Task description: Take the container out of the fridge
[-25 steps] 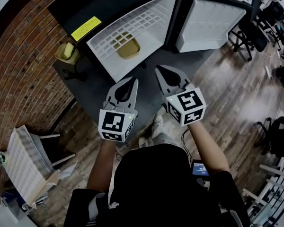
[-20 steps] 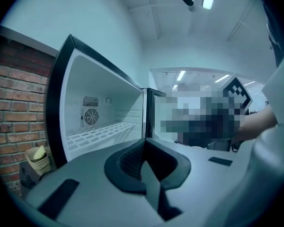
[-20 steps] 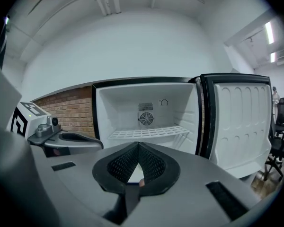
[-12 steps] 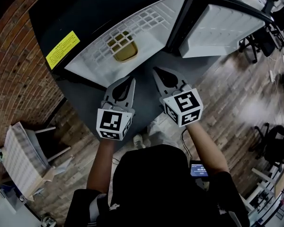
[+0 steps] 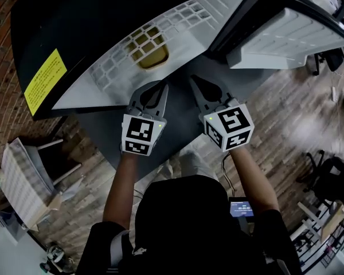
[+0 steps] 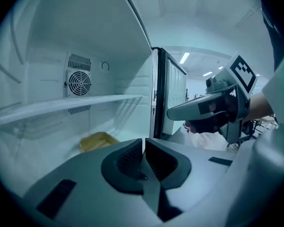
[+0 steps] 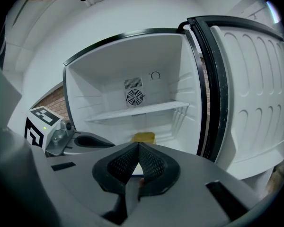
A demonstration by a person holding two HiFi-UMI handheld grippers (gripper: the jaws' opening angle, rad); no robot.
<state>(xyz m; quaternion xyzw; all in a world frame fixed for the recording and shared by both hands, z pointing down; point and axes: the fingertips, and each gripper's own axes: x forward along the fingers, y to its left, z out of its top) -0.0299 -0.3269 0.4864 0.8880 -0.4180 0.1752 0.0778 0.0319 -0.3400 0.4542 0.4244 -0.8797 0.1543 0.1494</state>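
The left gripper (image 5: pixel 159 89) and right gripper (image 5: pixel 195 82) — jaws together, empty — are hovering near the yellow container (image 5: pixel 149 56) in the open fridge (image 5: pixel 83 94).

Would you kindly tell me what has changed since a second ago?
The left tool and right tool advanced toward the open fridge, now closer. Nothing was grasped or released; both stay shut and empty. The yellow container still sits on the fridge floor, door still open.
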